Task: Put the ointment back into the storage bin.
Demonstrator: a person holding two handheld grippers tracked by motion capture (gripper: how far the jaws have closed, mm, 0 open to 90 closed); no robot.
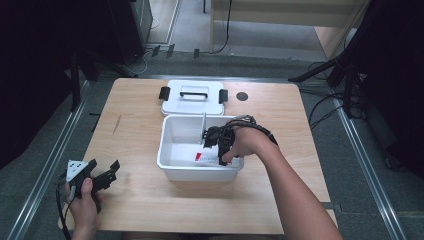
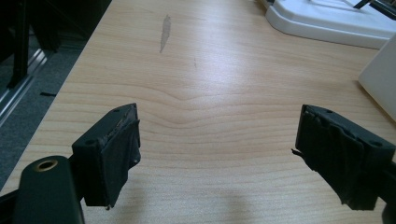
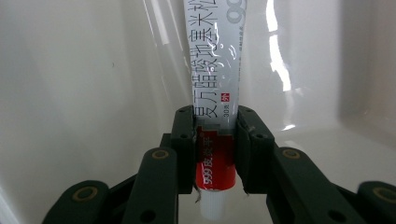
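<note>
A white open box (image 1: 167, 150) stands mid-table, with its lid (image 1: 192, 100) lying flat behind it. My right gripper (image 1: 216, 150) reaches down into the box from the right and is shut on a silver and red ointment tube (image 3: 215, 84). Both pads (image 3: 184, 140) clamp the tube's red end near its white cap, and the tube points toward the box wall (image 3: 70, 70). A bit of the tube (image 1: 205, 158) shows on the box floor. My left gripper (image 1: 107, 175) rests open near the table's front left edge, with bare wood between its pads (image 2: 116, 154).
A divider (image 1: 203, 125) stands upright inside the box. A dark round hole (image 1: 242, 96) marks the wooden table (image 2: 210, 93) right of the lid. Box corner (image 2: 380, 77) and lid (image 2: 327, 21) lie off to the right in the left gripper view. Metal rails edge the table.
</note>
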